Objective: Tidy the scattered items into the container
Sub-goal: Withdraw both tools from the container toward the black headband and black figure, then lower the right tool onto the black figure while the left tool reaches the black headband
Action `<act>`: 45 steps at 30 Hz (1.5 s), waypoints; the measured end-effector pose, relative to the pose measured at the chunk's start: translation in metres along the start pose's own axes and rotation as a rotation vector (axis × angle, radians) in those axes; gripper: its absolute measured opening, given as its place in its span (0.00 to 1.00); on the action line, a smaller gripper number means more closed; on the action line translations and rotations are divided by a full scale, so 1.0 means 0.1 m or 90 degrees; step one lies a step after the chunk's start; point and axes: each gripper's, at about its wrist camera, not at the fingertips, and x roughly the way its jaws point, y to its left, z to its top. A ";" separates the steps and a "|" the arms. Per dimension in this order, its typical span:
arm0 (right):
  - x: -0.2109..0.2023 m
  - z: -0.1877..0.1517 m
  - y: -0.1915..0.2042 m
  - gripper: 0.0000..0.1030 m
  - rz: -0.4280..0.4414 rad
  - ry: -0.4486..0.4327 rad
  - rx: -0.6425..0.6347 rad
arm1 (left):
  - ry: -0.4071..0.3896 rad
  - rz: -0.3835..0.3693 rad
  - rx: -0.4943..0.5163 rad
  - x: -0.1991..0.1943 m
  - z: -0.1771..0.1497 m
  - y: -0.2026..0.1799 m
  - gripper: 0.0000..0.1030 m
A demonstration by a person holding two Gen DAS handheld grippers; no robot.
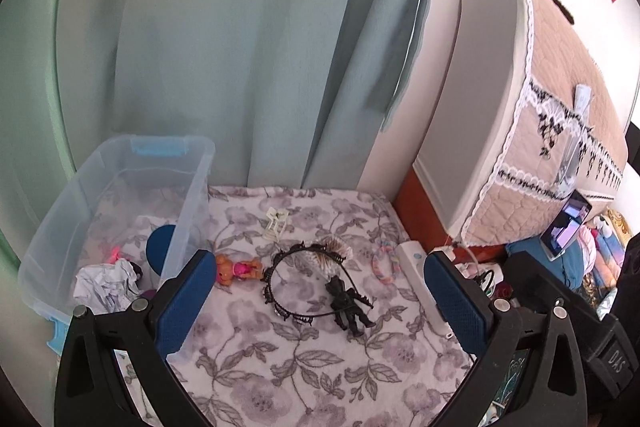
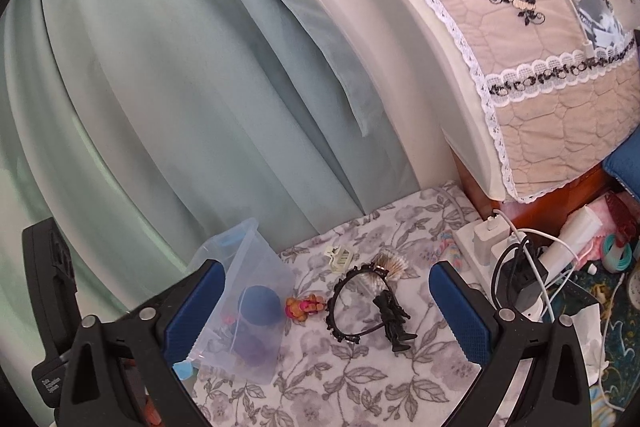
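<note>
Left tool (image 1: 318, 291) spread empty, black headband (image 1: 308, 279) between its fingers, right tool (image 2: 326, 301) likewise spread empty, container (image 1: 112, 211) left.

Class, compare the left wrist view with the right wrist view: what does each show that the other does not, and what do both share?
Only the left wrist view shows the crumpled paper in the clear bin and a phone propped at the right. Only the right wrist view shows the chargers and tangled cables. Both show the bin, black headband, dark figure, small doll, white clip and open grippers.
</note>
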 end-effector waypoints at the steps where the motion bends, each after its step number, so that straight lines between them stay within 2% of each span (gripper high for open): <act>1: 0.03 -0.01 -0.01 1.00 -0.002 0.004 -0.001 | 0.005 0.001 -0.001 0.03 -0.01 0.00 1.00; 8: 0.24 -0.06 -0.06 1.00 -0.016 0.034 -0.013 | 0.044 0.012 -0.006 0.34 -0.13 0.03 1.00; 16: 0.53 -0.11 -0.13 0.92 -0.022 0.071 -0.017 | 0.091 0.018 -0.036 0.68 -0.27 0.15 1.00; 21: 0.74 -0.16 -0.15 0.84 -0.023 0.097 -0.021 | 0.115 0.022 -0.047 0.87 -0.34 0.22 0.99; 28: 0.99 -0.26 -0.18 0.74 -0.030 0.131 -0.030 | 0.149 0.021 -0.065 1.15 -0.43 0.31 0.94; 32: 1.12 -0.33 -0.26 0.71 -0.039 0.151 -0.024 | 0.171 0.021 -0.073 1.32 -0.49 0.34 0.87; 37: 1.25 -0.43 -0.35 0.65 -0.050 0.178 -0.014 | 0.195 0.024 -0.088 1.52 -0.56 0.42 0.85; 40: 1.33 -0.50 -0.43 0.62 -0.055 0.195 0.000 | 0.210 0.027 -0.096 1.63 -0.61 0.46 0.75; 45: 1.43 -0.60 -0.52 0.59 -0.067 0.216 0.010 | 0.226 0.031 -0.109 1.77 -0.66 0.53 0.75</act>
